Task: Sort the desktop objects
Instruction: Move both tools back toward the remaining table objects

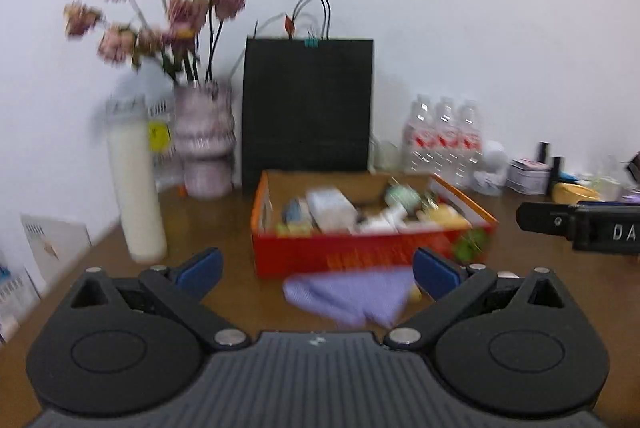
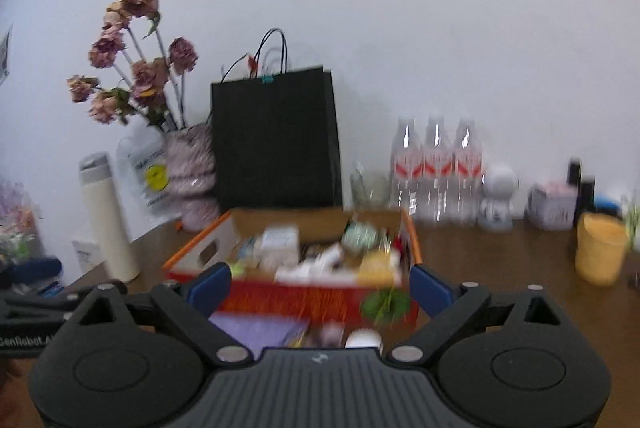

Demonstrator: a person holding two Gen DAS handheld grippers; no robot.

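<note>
Nearest to us, both black two-finger grippers fill the lower edge of their views, blue pads spread wide and nothing between them: the left gripper (image 1: 316, 270) and the right gripper (image 2: 320, 286). Both pictures are smeared, so small details are unsure.

Just beyond the fingers lies a flat lilac cloth (image 1: 352, 298) on the brown wooden desk (image 1: 208, 224), touching or nearly touching the front wall of an open red-and-orange cardboard box (image 1: 360, 254). That box is crowded with small packets and bottles we cannot identify. In the right wrist view, a small white round object (image 2: 362, 338) sits beside the cloth, close to the box.

Behind the box stands a black paper bag (image 1: 306, 107); to its left are a tall cream cylindrical bottle (image 1: 134, 187) and a pink ribbed vase of dried flowers (image 1: 204, 143).

We judge these risks: both grippers point at the same spot and could collide; a finger could push the cloth under the box, or clip the bottle and topple it.
</note>
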